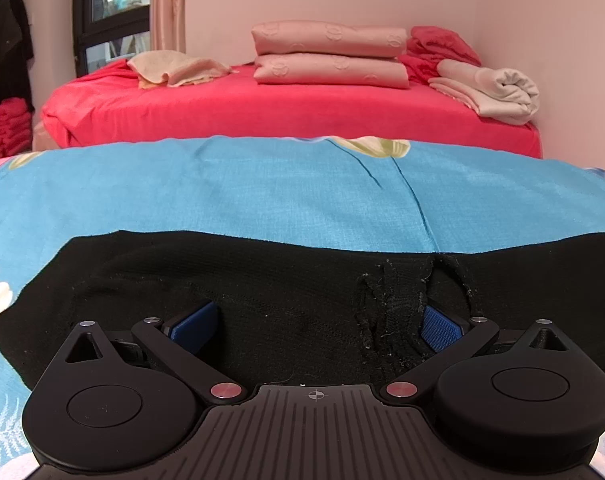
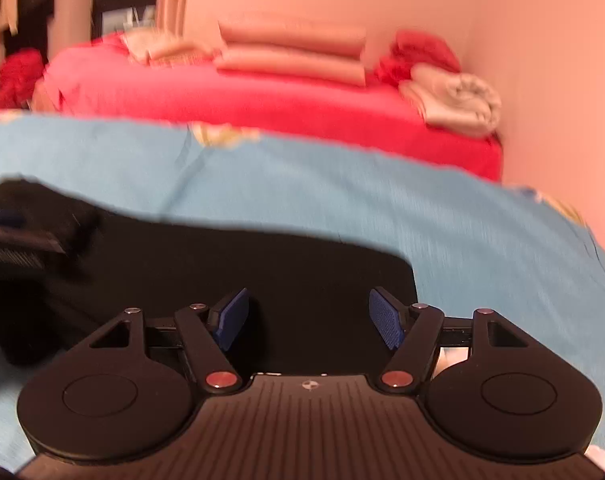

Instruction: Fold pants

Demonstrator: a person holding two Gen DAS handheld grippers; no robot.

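Black pants (image 1: 262, 276) lie spread on a blue flowered sheet (image 1: 262, 188). My left gripper (image 1: 316, 324) is open and low over the pants, its blue pads (image 1: 194, 322) wide apart; a bunched, linty fold of cloth (image 1: 390, 312) lies against the right pad. In the blurred right wrist view the pants (image 2: 262, 272) end at a corner near the right pad. My right gripper (image 2: 308, 318) is open over that end. The left gripper's body (image 2: 14, 248) shows at the far left.
Beyond the blue sheet is a red bed (image 1: 262, 108) with stacked pink folded bedding (image 1: 330, 56), a beige towel (image 1: 174, 68), a red bundle (image 1: 442, 46) and a rolled white blanket (image 1: 494, 88). A pink wall stands at right. Dark clothes (image 1: 6, 40) hang at left.
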